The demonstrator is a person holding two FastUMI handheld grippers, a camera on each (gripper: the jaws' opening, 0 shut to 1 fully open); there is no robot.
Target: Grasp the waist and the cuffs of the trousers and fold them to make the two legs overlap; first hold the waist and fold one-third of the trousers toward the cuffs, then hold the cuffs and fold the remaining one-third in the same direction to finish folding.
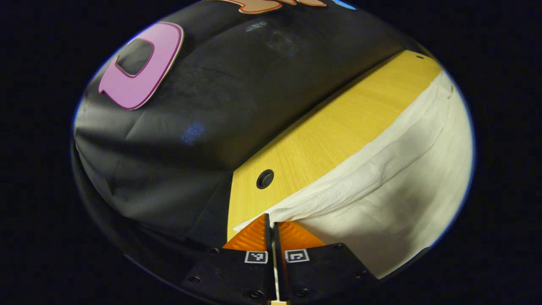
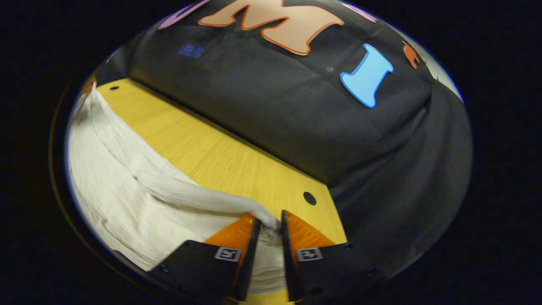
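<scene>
Each gripper pinches one end of the trousers' far edge, left gripper [image 1: 271, 226] and right gripper [image 2: 269, 224] alike, with the trousers [image 1: 394, 190] stretched lengthwise between them, their bulk on the desk [image 1: 330, 127].

Each gripper, left gripper [image 1: 271, 224] and right gripper [image 2: 269, 222], has ribbed wedge-shaped fingers on black screw-fastened mounts, each mount carrying a small square black-and-white marker
</scene>
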